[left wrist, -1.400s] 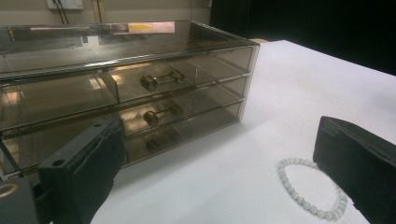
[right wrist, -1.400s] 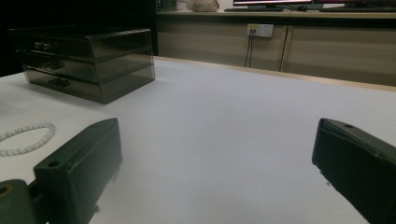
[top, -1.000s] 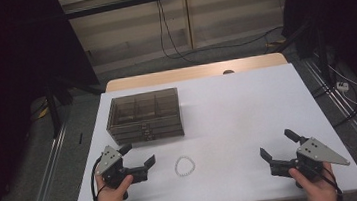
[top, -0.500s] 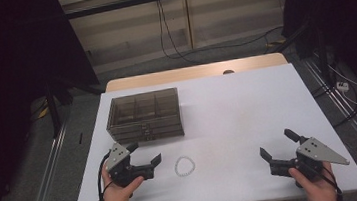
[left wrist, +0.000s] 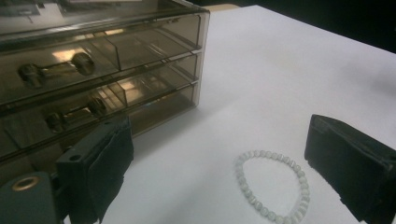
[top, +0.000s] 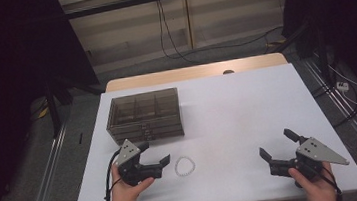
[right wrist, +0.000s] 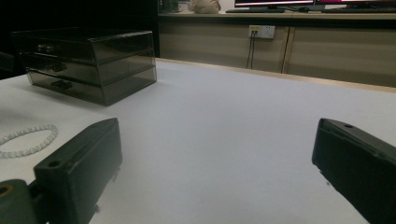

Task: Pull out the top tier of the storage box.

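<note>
A white bead bracelet [top: 184, 166] lies flat on the white table [top: 233, 110], near its front edge. My left gripper [top: 154, 154] is open just left of it, jaws pointing at it; in the left gripper view the bracelet [left wrist: 273, 192] lies between the jaws, nearer the right one. A smoky transparent drawer box [top: 144, 115] with three stacked drawers stands behind the left gripper, drawers shut [left wrist: 98, 79]. My right gripper [top: 278, 145] is open at the front right, nothing between its jaws. In the right gripper view the bracelet [right wrist: 28, 139] is at far left and the box [right wrist: 86, 63] beyond it.
Cabinets and a wall socket with cables [top: 163, 11] stand beyond the table's far wooden edge [top: 193, 72]. Metal floor rails run along both sides [top: 49, 179]. The white surface between the box and my right gripper is bare.
My left gripper has moved right and slightly forward, closing in on the bracelet. The right gripper, the bracelet and the box have stayed where they were.
</note>
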Demonstrator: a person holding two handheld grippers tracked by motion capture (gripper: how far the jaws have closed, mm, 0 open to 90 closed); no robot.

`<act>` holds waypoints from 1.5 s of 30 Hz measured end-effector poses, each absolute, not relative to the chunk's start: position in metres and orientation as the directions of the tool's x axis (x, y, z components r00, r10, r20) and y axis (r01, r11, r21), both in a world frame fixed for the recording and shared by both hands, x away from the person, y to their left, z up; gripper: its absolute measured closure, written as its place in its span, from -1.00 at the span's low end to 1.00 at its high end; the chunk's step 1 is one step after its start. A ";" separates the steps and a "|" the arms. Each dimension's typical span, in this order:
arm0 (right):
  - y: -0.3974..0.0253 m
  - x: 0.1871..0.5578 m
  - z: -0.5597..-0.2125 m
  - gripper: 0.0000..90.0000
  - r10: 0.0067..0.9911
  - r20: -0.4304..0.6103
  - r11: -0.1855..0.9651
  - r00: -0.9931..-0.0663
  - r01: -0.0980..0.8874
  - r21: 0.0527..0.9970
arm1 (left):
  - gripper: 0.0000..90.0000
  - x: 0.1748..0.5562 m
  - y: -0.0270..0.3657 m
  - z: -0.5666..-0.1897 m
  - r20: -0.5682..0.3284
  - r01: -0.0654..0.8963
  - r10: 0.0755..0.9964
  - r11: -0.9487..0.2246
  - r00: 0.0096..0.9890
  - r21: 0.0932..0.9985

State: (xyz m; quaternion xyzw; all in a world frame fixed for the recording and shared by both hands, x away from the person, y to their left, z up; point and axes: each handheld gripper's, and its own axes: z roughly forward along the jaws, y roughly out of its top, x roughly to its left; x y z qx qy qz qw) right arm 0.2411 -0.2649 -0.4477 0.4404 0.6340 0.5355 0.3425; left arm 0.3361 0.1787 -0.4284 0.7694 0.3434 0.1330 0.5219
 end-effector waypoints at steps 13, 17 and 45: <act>-0.265 0.241 -0.447 -0.98 0.926 0.029 0.046 -0.377 0.189 0.981 | -0.37 0.340 0.164 -0.436 -0.148 0.420 0.629 -0.308 0.763 0.854; -0.265 0.241 -0.447 -0.98 0.925 0.029 0.047 -0.378 0.190 0.981 | -0.14 0.340 0.162 -0.437 -0.127 0.419 0.626 -0.345 0.769 0.840; -0.265 0.240 -0.445 -0.97 0.927 0.027 0.046 -0.375 0.183 0.982 | 0.65 0.344 0.142 -0.451 -0.156 0.482 0.569 -0.483 0.807 0.731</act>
